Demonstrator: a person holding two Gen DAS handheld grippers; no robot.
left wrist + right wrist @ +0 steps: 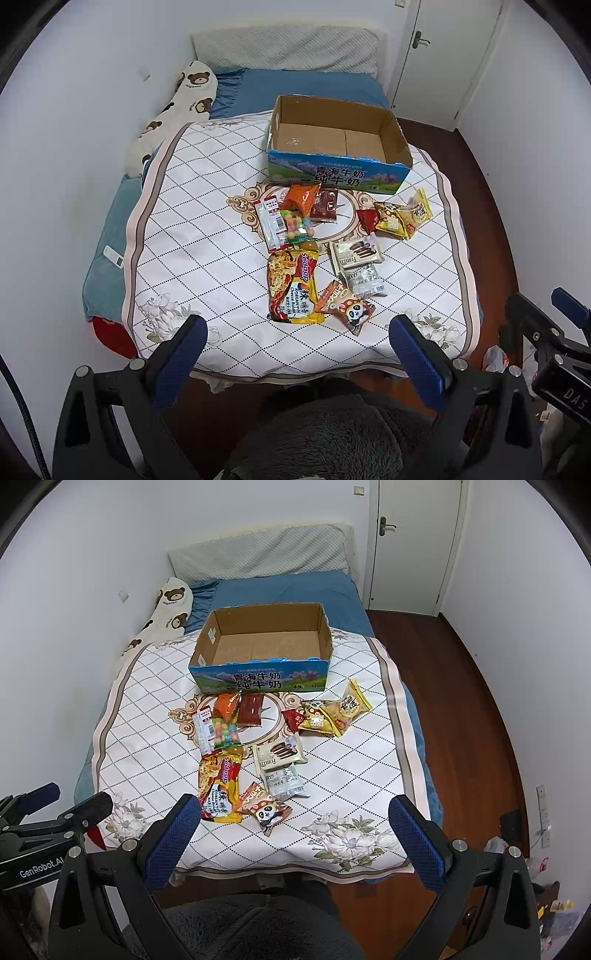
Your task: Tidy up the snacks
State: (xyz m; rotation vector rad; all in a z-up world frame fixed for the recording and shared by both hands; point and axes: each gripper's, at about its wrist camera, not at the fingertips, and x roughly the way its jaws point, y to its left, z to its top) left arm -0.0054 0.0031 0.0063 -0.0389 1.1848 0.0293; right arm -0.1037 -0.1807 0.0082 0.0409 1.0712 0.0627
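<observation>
An open cardboard milk box [338, 173] [258, 675] stands empty on the quilted bed cover [192, 221]. In front of it lie several snack packs: a yellow-red noodle packet [293, 286] [219, 786], a panda pack [351, 312] [267, 812], a Franzzi wafer pack [356, 254] [279, 758], a candy bag [297, 225], an orange pack [301, 195] and yellow chip bags [402, 218] [336, 710]. My left gripper [297, 328] hangs open above the bed's near edge, holding nothing. My right gripper [295, 808] is open too, equally far back from the snacks.
A bear-print pillow [177, 107] lies along the left wall. A white door [410, 542] and wooden floor [461, 709] are on the right. A grey fuzzy garment [317, 435] fills the bottom of both views. A white remote [114, 256] rests on the blue sheet.
</observation>
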